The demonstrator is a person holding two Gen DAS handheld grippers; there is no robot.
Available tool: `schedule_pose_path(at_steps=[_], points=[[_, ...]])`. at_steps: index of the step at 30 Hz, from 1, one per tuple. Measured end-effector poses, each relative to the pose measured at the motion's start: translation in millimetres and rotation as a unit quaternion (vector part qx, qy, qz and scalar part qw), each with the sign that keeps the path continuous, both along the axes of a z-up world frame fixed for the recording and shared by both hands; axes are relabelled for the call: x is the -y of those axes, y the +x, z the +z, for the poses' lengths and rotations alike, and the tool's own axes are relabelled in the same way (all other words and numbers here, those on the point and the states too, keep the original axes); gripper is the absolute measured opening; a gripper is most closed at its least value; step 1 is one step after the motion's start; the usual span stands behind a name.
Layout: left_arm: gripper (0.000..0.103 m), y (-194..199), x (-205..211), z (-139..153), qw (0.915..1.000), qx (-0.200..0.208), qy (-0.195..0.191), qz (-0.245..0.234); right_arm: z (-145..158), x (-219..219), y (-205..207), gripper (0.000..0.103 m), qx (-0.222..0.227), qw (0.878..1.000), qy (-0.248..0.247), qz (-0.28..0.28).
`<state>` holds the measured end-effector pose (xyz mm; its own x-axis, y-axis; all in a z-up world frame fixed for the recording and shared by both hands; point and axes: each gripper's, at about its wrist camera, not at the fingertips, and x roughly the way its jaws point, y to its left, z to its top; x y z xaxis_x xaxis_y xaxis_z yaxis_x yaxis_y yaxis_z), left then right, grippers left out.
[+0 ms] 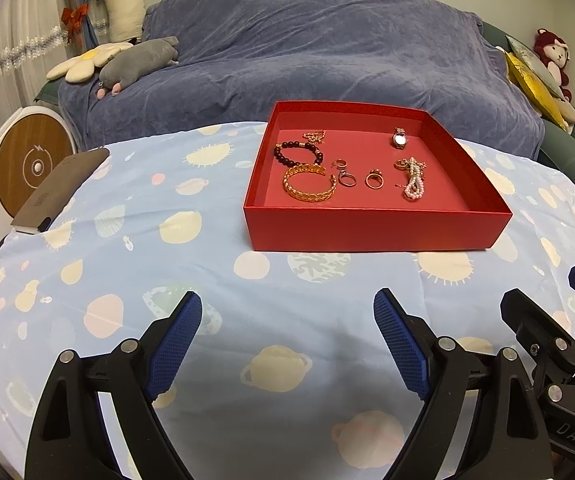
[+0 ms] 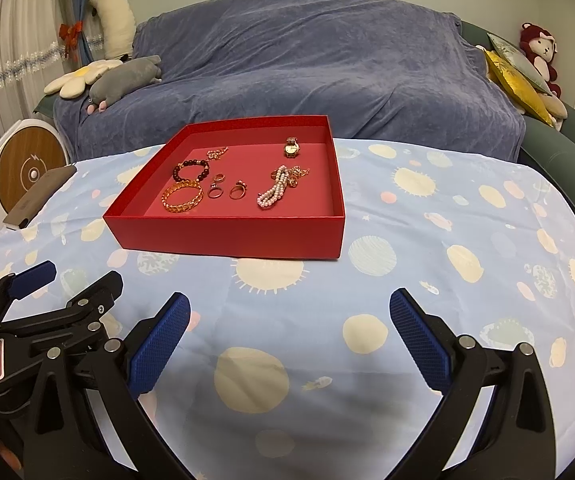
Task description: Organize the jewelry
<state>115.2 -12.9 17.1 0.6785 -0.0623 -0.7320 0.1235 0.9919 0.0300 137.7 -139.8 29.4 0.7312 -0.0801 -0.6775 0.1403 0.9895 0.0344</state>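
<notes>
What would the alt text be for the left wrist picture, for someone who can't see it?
A shallow red box sits on a planet-print cloth, holding a gold cuff bracelet, dark bead bracelet, watch, pearl strand and rings. The left tool hangs open and empty in front of it, the right tool at the right edge. A blue-covered sofa stands behind.

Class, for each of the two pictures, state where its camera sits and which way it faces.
Left wrist: on the left gripper, facing forward and down over the tablecloth at the red box; own open fingers, right gripper at the right edge.
Right wrist: on the right gripper, same heading, box left of centre; own open fingers, left gripper at lower left.
Shared: box, jewelry, sofa.
</notes>
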Motion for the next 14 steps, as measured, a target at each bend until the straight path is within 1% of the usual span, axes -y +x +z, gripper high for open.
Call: schedule_pose_path(at_steps=[14], points=[[0.085, 0.8, 0.1, 0.2, 1.0, 0.001, 0.006, 0.005, -0.6, 0.4, -0.6, 0.098, -0.001, 1.0, 0.0, -0.001]])
